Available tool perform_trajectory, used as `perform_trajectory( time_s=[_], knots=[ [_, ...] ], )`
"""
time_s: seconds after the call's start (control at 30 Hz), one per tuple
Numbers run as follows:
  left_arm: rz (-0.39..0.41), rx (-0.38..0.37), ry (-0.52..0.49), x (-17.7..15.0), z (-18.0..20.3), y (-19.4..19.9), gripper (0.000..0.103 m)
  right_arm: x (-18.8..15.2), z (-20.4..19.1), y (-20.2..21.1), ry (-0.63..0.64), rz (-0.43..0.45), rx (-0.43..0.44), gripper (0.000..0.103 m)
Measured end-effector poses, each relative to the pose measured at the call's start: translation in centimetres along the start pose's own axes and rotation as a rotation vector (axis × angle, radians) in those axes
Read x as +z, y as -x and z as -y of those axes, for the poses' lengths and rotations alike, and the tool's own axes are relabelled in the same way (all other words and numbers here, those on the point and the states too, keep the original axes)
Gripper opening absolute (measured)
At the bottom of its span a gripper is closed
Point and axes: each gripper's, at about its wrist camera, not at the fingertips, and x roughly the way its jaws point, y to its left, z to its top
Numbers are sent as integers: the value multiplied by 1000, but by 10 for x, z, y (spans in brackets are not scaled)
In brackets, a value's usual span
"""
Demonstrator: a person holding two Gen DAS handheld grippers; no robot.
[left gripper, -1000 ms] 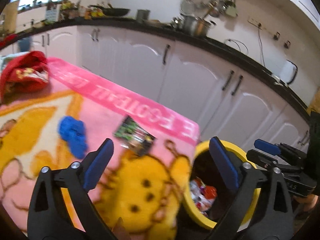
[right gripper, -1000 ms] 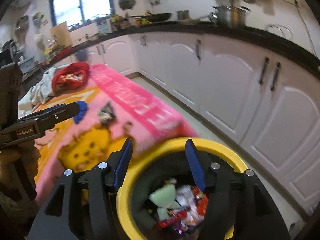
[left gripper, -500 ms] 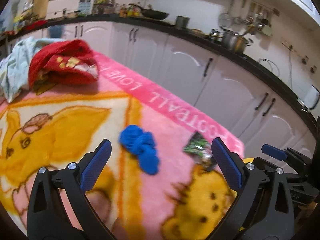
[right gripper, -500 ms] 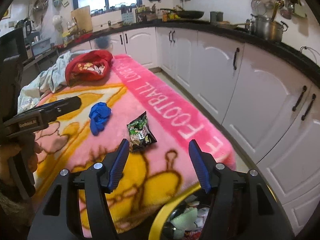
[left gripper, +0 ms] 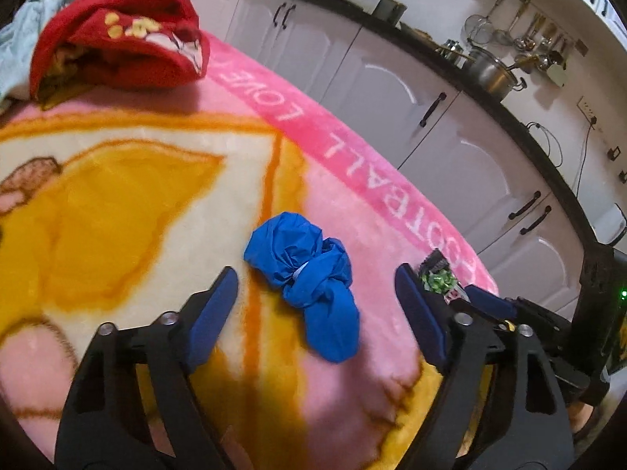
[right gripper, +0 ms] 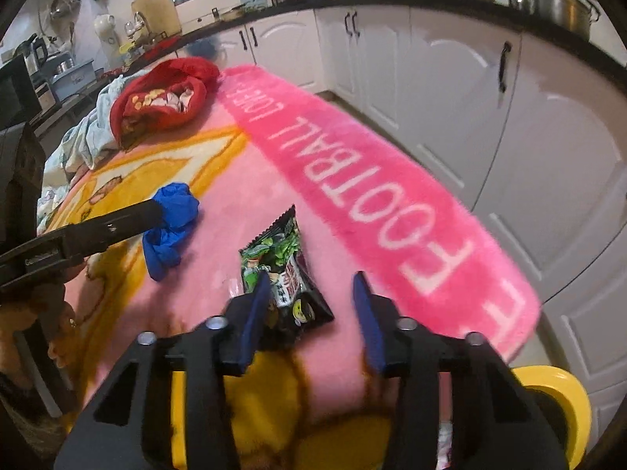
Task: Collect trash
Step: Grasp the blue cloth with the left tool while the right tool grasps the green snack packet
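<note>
A crumpled blue plastic bag (left gripper: pixel 309 278) lies on the pink and yellow blanket (left gripper: pixel 164 180). My left gripper (left gripper: pixel 317 293) is open and hangs just above it, fingers on either side. The bag also shows in the right wrist view (right gripper: pixel 170 227). A green and black snack wrapper (right gripper: pixel 284 270) lies flat on the blanket. My right gripper (right gripper: pixel 311 290) is open just over its near end, the left finger above the wrapper. The wrapper's corner shows in the left wrist view (left gripper: pixel 437 278). The yellow-rimmed trash bin (right gripper: pixel 556 391) stands below the blanket's edge at lower right.
A red cloth (left gripper: pixel 117 39) and a pale cloth (right gripper: pixel 90 133) lie at the blanket's far end. White kitchen cabinets (right gripper: pixel 509 117) under a black counter run along the right side. Pots and utensils (left gripper: pixel 493 70) stand on the counter.
Both grippers have moved away from the bin and out over the blanket. The left has closed in on the blue bag, the right on the snack wrapper. Both stay open.
</note>
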Motion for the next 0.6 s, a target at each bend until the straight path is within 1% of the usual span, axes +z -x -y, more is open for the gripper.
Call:
perform_trajectory(
  time_s=[0.03,0.1,0.13,0.17,0.2,0.27,0.3,0.4,0.6],
  knots=[
    [-5,-1,4,0,-1,-2,63,-1,-1,-3,2,-7,10,18],
    [-16,6,12,-2,-2,-7,50,-4,-7,-2,25,4,5,12],
    [-18,14,7,-2,-1,-9,46,-6,-10,-1,40,6,5,12],
    [-21,22,-2,-4,-1,-9,32,-9,-13,1,49,8,4,11],
    [-27,23,-3,-4,-3,-10,23,-11,-14,2,50,9,1,10],
    [-33,18,-7,-7,-5,-9,16,-16,-16,6,49,11,2,8],
    [-35,19,-17,-10,-5,-7,13,-18,-17,8,47,12,4,8],
    [-38,25,-48,-17,-3,0,9,-26,-22,14,49,9,5,8],
    [-43,28,-68,-39,0,21,7,-41,-41,28,87,3,31,8]
  ],
)
